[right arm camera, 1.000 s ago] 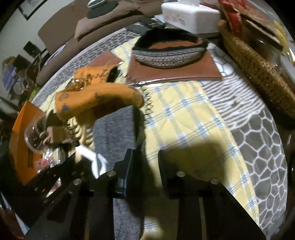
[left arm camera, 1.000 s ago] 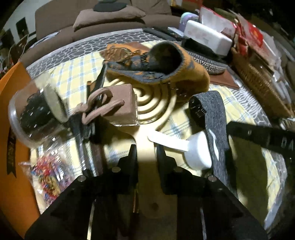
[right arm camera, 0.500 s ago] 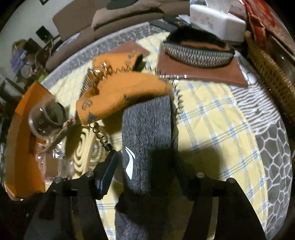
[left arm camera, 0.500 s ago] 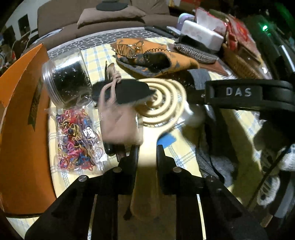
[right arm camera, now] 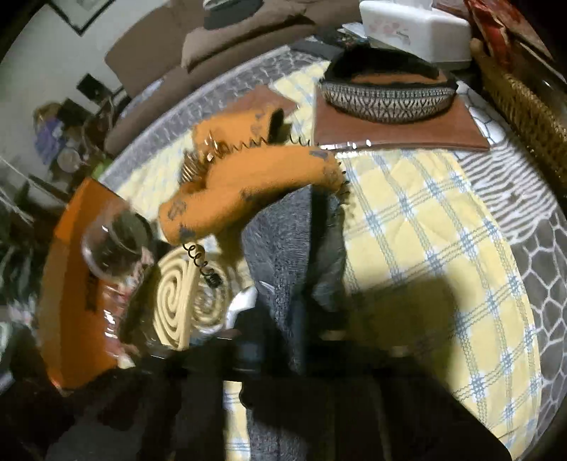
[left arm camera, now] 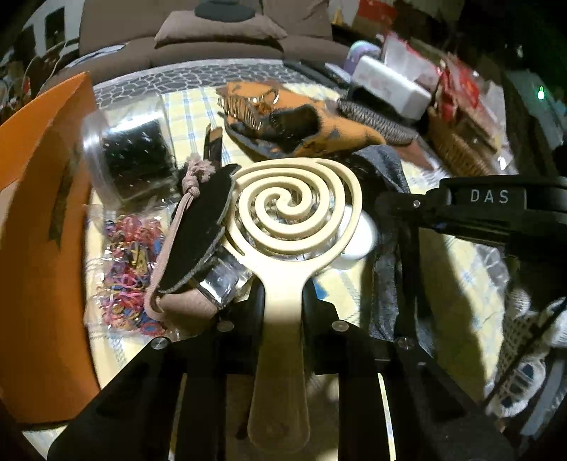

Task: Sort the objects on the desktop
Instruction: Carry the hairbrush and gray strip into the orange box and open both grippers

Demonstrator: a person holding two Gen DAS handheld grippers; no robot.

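My left gripper (left arm camera: pixel 282 301) is shut on the handle of a cream spiral brush (left arm camera: pixel 296 209) and holds it above the table; the brush also shows in the right wrist view (right arm camera: pixel 184 301). A pink cord with a black pad (left arm camera: pixel 198 234) hangs off the brush's left side. My right gripper (right arm camera: pixel 290 333) is shut on a grey sock (right arm camera: pixel 283 255), which is lifted and folded between the fingers; that gripper shows in the left wrist view (left arm camera: pixel 400 209). An orange sock (right arm camera: pixel 248 184) lies behind the grey one.
An orange box (left arm camera: pixel 39 227) stands at the left. A clear jar of black bits (left arm camera: pixel 131 159) and a bag of coloured rubber bands (left arm camera: pixel 127 266) lie beside it. A patterned headband (right arm camera: pixel 386 95) on a brown mat, a tissue box (right arm camera: pixel 414 32) and a wicker basket (right arm camera: pixel 524 106) are at the back right.
My left gripper has lifted the spiral brush off the table, dragging the pink cord up. My right gripper opened wide around the grey sock, then shut on it and raised it.
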